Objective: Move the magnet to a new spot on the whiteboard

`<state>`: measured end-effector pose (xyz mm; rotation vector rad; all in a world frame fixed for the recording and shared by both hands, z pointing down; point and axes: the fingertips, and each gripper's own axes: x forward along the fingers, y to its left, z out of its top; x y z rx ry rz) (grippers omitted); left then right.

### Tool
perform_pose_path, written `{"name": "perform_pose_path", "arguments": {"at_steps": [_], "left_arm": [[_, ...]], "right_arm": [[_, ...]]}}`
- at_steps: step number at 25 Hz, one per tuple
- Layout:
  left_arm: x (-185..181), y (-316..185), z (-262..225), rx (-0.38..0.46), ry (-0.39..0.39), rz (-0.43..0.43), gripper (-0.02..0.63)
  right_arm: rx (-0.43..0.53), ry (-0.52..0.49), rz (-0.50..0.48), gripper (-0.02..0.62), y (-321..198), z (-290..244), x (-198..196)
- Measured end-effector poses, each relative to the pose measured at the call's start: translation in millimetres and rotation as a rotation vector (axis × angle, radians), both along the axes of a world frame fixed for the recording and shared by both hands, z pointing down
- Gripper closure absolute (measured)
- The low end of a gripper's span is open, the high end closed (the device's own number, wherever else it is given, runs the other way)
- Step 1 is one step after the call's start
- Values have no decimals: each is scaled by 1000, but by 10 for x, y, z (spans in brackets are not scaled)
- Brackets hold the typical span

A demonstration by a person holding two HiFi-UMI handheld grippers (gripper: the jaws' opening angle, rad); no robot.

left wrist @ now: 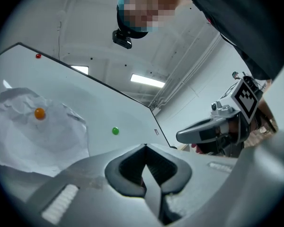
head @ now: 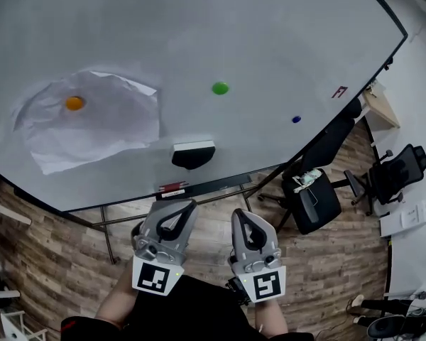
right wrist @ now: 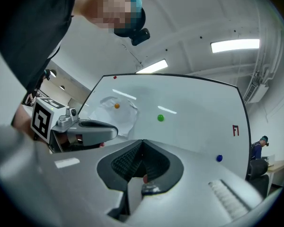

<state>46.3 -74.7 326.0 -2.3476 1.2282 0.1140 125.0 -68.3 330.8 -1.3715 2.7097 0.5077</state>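
Task not begun, as far as can be judged. The left gripper (head: 187, 206) and the right gripper (head: 241, 214) are held side by side below the whiteboard (head: 284, 27), well apart from its face; both are aimed toward it; neither touches anything. The jaws of each are closed tip to tip with nothing between them; each gripper's own view confirms this.

Three magnets noted on the board: a green magnet (head: 220, 88) near the middle, on bare board; an orange magnet (head: 74, 103) to the left, pinning a crumpled paper (head: 113, 130); a blue magnet (head: 296, 119) low on the right. A red dot (right wrist: 115, 77) near the top edge is probably a fourth, though too small to be sure. Which one the task means cannot be told; the green one lies most nearly in line with both grippers and is free of the paper, so it is the likeliest choice.

An eraser (head: 193, 153) clings to the lower edge of the board, between the grippers and the green magnet; a marker (head: 172, 187) lies on the tray (head: 220, 183) below it.

Outstanding: the approach to the board; opening one pair of jaws; the grip on the magnet; pulling it off; setting it on a bare spot. No part of that is done.
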Motion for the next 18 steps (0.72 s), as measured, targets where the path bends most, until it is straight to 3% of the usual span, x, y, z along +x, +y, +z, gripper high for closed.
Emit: {"name": "perform_pose_path", "arguments": {"at_steps": [18], "left_arm": [[-374,-492,-233,59,1,31,611]], "right_arm": [[169,24,53,594,-694,-602,-467]]}}
